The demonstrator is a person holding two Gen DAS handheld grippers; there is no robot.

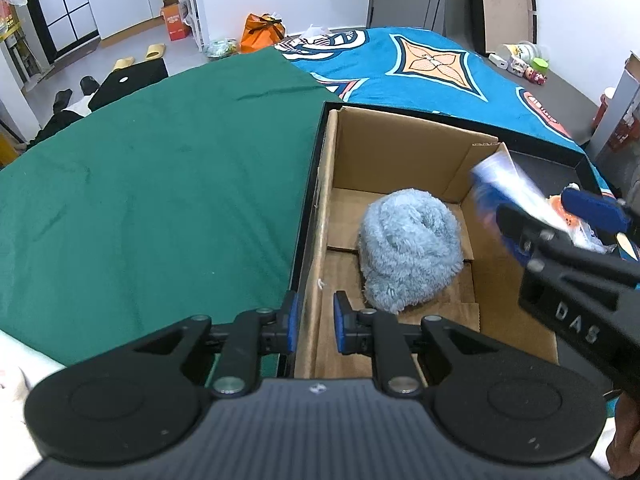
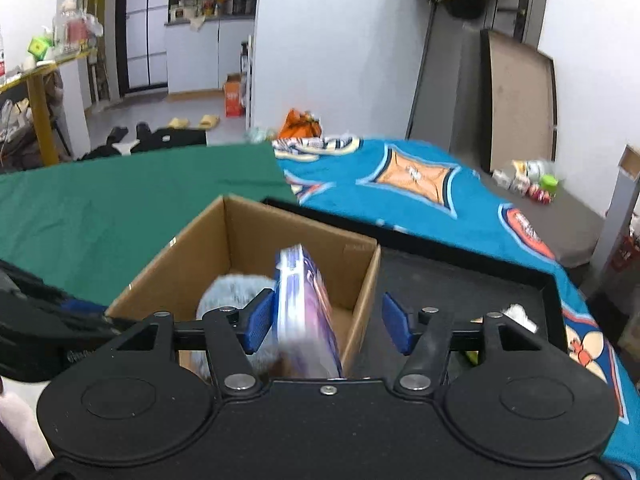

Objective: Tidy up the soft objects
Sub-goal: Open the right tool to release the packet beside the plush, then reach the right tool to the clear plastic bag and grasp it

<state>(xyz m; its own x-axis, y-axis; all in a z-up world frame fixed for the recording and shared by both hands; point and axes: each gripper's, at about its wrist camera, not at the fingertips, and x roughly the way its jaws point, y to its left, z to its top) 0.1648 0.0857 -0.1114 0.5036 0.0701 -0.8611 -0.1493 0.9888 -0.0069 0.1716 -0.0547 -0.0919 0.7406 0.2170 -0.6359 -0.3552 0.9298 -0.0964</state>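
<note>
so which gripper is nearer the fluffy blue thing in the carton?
Left. The left gripper straddles the cardboard box wall right beside the fluffy blue bundle. The right gripper is above the box's far side, jaws apart around a white-and-purple packet.

Left half of the cardboard box (image 1: 400, 152) is mostly hogged by the fluffy blue bundle (image 1: 412, 244), so there's only bare floor along the back wall and right side. The packet (image 2: 304, 312) fills the gap by the right wall. Green cloth (image 1: 160, 184) outside is wide open.
</note>
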